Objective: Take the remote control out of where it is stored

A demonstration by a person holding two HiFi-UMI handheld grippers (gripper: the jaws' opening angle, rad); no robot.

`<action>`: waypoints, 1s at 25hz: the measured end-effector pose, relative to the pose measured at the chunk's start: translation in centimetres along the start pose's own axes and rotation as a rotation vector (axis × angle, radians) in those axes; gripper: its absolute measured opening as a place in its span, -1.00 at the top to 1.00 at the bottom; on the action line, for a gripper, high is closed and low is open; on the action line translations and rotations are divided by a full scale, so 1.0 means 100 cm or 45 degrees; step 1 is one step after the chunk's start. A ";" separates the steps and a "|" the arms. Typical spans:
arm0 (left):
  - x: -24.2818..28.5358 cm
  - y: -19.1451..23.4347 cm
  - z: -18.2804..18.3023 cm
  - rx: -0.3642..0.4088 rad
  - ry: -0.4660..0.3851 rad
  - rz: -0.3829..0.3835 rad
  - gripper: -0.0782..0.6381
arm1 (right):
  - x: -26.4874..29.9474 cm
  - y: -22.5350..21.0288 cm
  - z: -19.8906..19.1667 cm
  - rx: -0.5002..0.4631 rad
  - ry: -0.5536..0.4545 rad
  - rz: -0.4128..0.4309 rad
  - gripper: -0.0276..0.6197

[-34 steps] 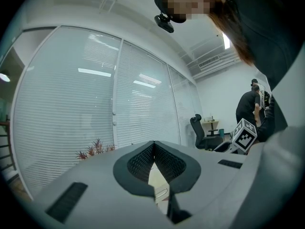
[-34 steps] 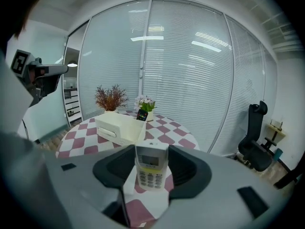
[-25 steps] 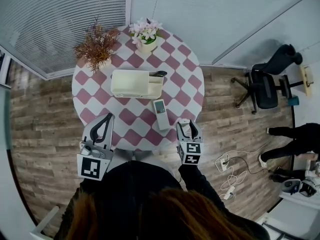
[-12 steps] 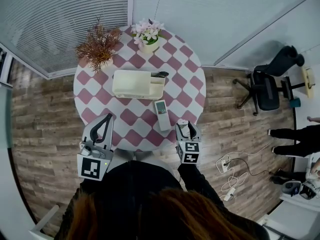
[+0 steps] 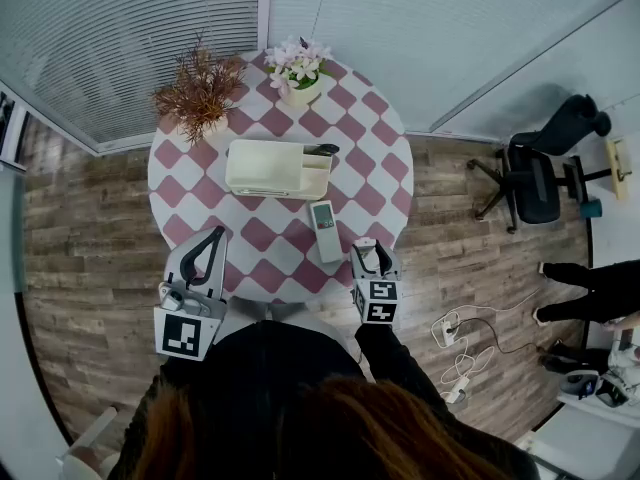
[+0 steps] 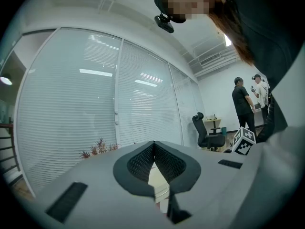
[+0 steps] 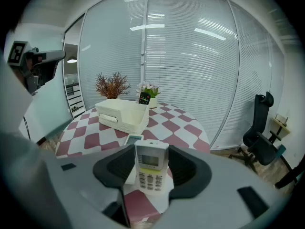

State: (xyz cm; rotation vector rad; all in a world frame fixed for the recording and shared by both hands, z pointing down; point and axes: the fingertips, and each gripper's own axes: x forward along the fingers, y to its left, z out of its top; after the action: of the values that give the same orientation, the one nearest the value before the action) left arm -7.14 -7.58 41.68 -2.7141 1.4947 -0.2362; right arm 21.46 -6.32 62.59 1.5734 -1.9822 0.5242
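Right tool [image 7: 151, 157]: closed on a white remote control [image 7: 151, 171]. The remote stands upright between the jaws, display uppermost and keypad below, clear of the tabletop [image 5: 372, 171]. In the head view this tool sits on the near side of the storage box [image 5: 262, 180] and to its right, over the tabletop's near edge.

Left tool [image 6: 153, 145]: closed, jaw tips meeting, nothing between them. It is level, on the near side of the storage box and to its left, at the tabletop's edge.

Storage box: cream, rectangular, open-topped, about mid-tabletop on a pink-and-white chequered cloth. A black remote [image 5: 320, 150] stands on end in the box's right-hand end, its top above the rim.

Second white remote [image 5: 322, 230]: lying flat on the cloth, just off the box's near right corner. It lies between the box and the right tool.

Other items:
- A dried reddish plant [image 5: 195, 93] stands beyond the box's far left corner.
- A pot of pink flowers [image 5: 294, 68] stands beyond the box's far side, close to the black remote.
- Both are apart from the box.

Surroundings:
- Glass partitions with lowered blinds run behind the tabletop.
- A black office chair [image 5: 535, 173] stands on the wood floor, well to the right of the box.
- A power strip with cables [image 5: 455, 353] lies on the floor, near right of the box.
- A person's legs [image 5: 590, 288] show at the right edge.
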 end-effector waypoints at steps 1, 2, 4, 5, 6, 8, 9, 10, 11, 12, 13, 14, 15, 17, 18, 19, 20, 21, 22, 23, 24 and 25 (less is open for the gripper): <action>0.000 0.000 0.000 -0.002 -0.001 0.001 0.76 | 0.002 0.000 0.001 -0.005 0.000 0.004 0.20; 0.000 0.000 0.000 -0.004 -0.001 0.002 0.76 | 0.004 0.001 0.001 -0.012 0.001 0.009 0.20; 0.000 0.000 -0.001 -0.005 0.003 0.001 0.76 | 0.008 0.001 0.002 -0.021 0.004 0.018 0.20; 0.000 -0.001 -0.001 -0.002 0.007 0.000 0.76 | 0.009 0.001 0.003 -0.021 0.007 0.022 0.20; 0.000 -0.001 -0.001 0.000 0.008 0.000 0.76 | 0.011 0.000 0.004 -0.021 0.011 0.026 0.20; 0.000 0.000 -0.001 0.000 0.005 0.003 0.76 | 0.016 0.001 0.005 -0.022 0.018 0.033 0.20; -0.001 0.000 -0.001 -0.002 0.004 0.006 0.76 | 0.019 0.000 0.005 -0.022 0.019 0.036 0.20; -0.001 0.000 -0.001 -0.004 0.005 0.009 0.76 | 0.023 0.000 0.005 -0.022 0.021 0.038 0.20; -0.001 0.001 -0.002 -0.006 0.007 0.011 0.76 | 0.026 -0.002 0.006 -0.019 0.023 0.039 0.20; -0.002 0.001 -0.002 -0.007 0.010 0.014 0.76 | 0.030 -0.004 0.006 -0.013 0.028 0.040 0.20; -0.002 0.001 -0.002 -0.007 0.013 0.017 0.76 | 0.033 -0.005 0.006 -0.005 0.033 0.042 0.20; -0.003 0.001 -0.002 -0.007 0.016 0.021 0.76 | 0.037 -0.006 0.007 0.001 0.038 0.045 0.20; -0.004 0.002 -0.002 -0.006 0.016 0.025 0.76 | 0.040 -0.007 0.007 0.006 0.042 0.049 0.21; -0.005 0.002 -0.001 -0.003 0.006 0.031 0.76 | 0.046 -0.007 0.007 0.011 0.049 0.053 0.21; -0.006 0.002 -0.001 -0.001 0.003 0.033 0.76 | 0.049 -0.007 0.006 0.013 0.052 0.054 0.21; -0.006 0.002 -0.001 -0.001 0.002 0.035 0.76 | 0.051 -0.008 0.006 0.015 0.054 0.053 0.21; -0.007 0.003 -0.001 -0.001 0.003 0.037 0.76 | 0.054 -0.008 0.006 0.016 0.057 0.053 0.21; -0.007 0.003 -0.001 -0.002 0.004 0.040 0.76 | 0.056 -0.008 0.006 0.016 0.059 0.053 0.21; -0.008 0.003 -0.001 -0.004 0.006 0.043 0.76 | 0.059 -0.008 0.006 0.014 0.062 0.054 0.21; -0.008 0.004 -0.001 -0.006 0.009 0.045 0.76 | 0.061 -0.007 0.006 0.012 0.067 0.055 0.21; -0.008 0.004 -0.002 -0.007 0.009 0.047 0.76 | 0.064 -0.007 0.005 0.009 0.072 0.057 0.21; -0.008 0.003 -0.001 -0.008 0.008 0.048 0.76 | 0.068 -0.007 0.004 0.006 0.079 0.059 0.21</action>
State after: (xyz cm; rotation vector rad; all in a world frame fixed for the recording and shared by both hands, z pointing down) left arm -7.87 -7.08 41.69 -2.6899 1.5489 -0.2391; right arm 20.96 -11.89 66.54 1.4988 -1.9766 0.5895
